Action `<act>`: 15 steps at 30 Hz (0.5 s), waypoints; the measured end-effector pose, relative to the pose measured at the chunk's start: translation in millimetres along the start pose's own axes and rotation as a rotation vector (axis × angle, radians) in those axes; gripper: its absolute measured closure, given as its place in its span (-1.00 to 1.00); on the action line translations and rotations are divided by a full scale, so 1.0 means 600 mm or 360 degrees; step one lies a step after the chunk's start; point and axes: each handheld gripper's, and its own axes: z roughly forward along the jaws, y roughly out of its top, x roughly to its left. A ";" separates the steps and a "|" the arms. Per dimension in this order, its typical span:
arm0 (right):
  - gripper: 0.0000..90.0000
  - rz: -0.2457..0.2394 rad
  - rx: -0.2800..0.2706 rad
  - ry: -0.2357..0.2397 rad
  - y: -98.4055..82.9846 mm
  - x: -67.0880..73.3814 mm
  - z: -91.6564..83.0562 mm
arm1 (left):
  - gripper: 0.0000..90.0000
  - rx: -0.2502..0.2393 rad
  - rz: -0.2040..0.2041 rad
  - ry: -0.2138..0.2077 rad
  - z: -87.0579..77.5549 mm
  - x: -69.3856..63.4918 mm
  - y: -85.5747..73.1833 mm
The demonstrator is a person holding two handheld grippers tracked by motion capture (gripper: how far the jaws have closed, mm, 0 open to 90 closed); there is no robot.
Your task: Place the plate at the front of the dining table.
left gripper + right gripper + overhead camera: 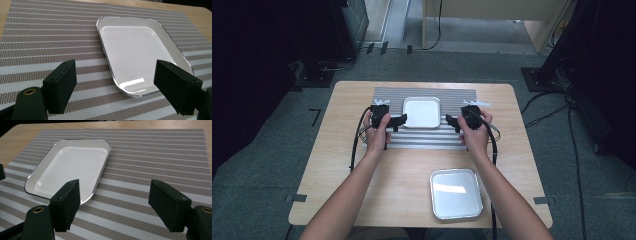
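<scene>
Tray on the mat being approached from both sides

The tray (421, 112) is being flanked by the left gripper (398, 120) at nine o'clock and the right gripper (453, 122) at three, jaws spread, empty; a closing grasp is probably being called for next.

A white square tray (422, 112) lies flat and empty on the striped mat (462, 95).

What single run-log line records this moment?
left gripper: open, left of mat tray | right gripper: open, right of it | second tray: near table edge, untouched
</scene>
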 end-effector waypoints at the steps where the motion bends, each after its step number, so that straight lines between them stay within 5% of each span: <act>1: -0.44 0.0003 0.0001 -0.0012 -0.003 -0.002 -0.004 | -0.59 -0.0007 0.0011 0.0010 -0.007 0.002 -0.005; 15: -0.43 -0.0023 -0.0046 -0.0002 -0.031 -0.020 -0.057 | -0.60 -0.0065 0.0054 0.0045 -0.055 0.020 -0.027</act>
